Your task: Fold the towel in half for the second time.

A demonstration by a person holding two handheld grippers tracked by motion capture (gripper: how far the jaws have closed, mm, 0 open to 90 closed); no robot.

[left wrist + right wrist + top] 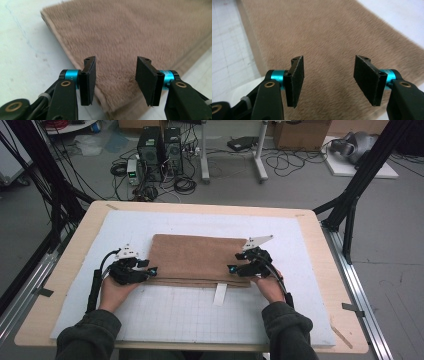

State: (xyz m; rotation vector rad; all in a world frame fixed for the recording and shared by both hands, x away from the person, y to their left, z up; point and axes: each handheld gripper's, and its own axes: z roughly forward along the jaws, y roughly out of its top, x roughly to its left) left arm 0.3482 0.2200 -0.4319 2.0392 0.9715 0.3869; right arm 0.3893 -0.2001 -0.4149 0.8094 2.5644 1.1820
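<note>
No box, bin or tray on the table (310,227), so nothing held in one. On the white gridded mat (175,315) that covers most of the tabletop, a folded brown towel (200,257), lying flat near the middle and a little toward the far side. Rectangular outline, long side running left to right, several layers stacked at the near edge. Soft, short, fuzzy pile, even tan colour, with a flat hemmed border along the edges. A white tag (220,293) sticking out from under the near edge onto the mat.

At the near left corner of the towel, the left gripper (148,268), held in the left hand (116,287). In the left gripper view, jaws spread wide apart with the towel corner (112,107) below and between them, nothing clamped; whether the pads touch the pile cannot be told. Pale mat visible to the left of the hem.

At the near right corner, the right gripper (233,268), held in the right hand (270,287). In the right gripper view, jaws likewise spread wide over the brown pile, gripping nothing, with the hemmed edge running up the left and the gridded mat beside it.

Both forearms in dark green sleeves (90,335), entering from the near side of the table.
</note>
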